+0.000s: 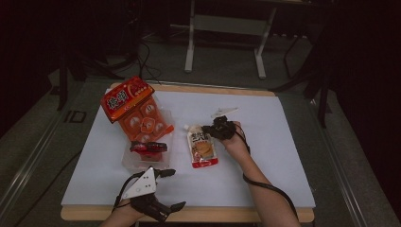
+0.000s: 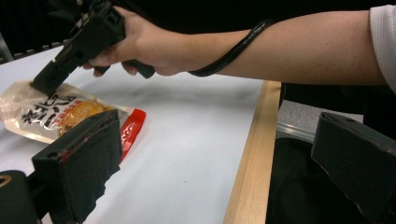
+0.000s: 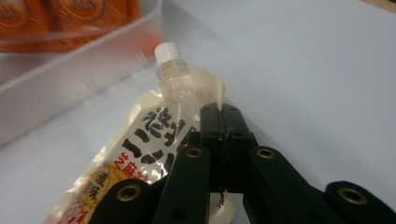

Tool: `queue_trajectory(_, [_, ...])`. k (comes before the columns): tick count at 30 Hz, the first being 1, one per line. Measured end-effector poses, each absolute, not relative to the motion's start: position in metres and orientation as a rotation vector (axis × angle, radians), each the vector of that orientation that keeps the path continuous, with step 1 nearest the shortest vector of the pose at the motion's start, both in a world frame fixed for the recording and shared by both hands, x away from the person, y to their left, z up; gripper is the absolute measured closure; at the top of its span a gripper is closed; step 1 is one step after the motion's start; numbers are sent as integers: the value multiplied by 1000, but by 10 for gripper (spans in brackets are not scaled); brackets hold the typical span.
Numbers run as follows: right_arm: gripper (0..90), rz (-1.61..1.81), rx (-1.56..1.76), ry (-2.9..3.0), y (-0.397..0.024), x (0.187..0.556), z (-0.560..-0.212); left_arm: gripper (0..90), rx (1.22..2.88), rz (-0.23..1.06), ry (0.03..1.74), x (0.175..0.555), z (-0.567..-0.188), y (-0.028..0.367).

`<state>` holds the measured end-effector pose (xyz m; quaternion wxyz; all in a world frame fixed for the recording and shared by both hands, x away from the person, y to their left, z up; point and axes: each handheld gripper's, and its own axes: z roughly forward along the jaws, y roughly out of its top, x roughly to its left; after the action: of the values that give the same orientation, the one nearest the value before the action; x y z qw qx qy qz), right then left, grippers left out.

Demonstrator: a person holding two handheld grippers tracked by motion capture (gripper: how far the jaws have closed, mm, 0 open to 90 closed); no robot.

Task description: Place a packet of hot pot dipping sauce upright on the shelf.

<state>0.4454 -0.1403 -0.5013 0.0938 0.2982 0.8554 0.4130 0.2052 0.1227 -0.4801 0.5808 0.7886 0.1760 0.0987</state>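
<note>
Where the white-covered desk (image 1: 265, 156) meets the middle of the high view, a spouted pouch (image 1: 203, 147) lies flat, just right of a clear plastic tray (image 1: 135, 163). The pouch is translucent and cream-coloured, with a white screw cap (image 3: 167, 52) on a ribbed neck, bold black characters down its front, a round golden picture beneath them and a red band along its bottom edge. The right hand-held gripper (image 3: 223, 122) has its two black jaws clenched together on the pouch's upper corner, beside the spout, pinching the film there. The left hand-held gripper (image 1: 163, 189) sits at the desk's near edge, well apart from the pouch, its padded jaws spread wide and grasping nothing. An orange multipack of snacks (image 1: 135, 106) leans at the tray's far end, and a small red and black item (image 1: 148, 147) rests inside the tray.
</note>
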Motion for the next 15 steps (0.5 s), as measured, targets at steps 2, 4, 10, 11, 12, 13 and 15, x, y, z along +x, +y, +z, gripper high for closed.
queue_trajectory(2, [897, 1237, 868, 2529, -143, 442, -497, 24, 1843, 229, 412, 206, -480, 122])
queue_trajectory(4, [897, 1264, 846, 2519, -146, 436, -489, 24, 1842, 225, 412, 206, -481, 121])
queue_trajectory(10, [897, 1316, 819, 2497, -152, 424, -477, 24, 1844, 228, 413, 207, -481, 120])
queue_trajectory(11, [897, 1326, 814, 2492, -153, 421, -475, 24, 1844, 231, 412, 207, -482, 120])
queue_trajectory(12, [897, 1336, 813, 2487, -154, 419, -473, 24, 1849, 233, 412, 208, -482, 120])
queue_trajectory(13, [897, 1349, 809, 2484, -154, 417, -471, 24, 1850, 229, 414, 208, -483, 119])
queue_trajectory(15, [897, 1364, 799, 2476, -156, 412, -467, 24, 1842, 222, 414, 209, -483, 120])
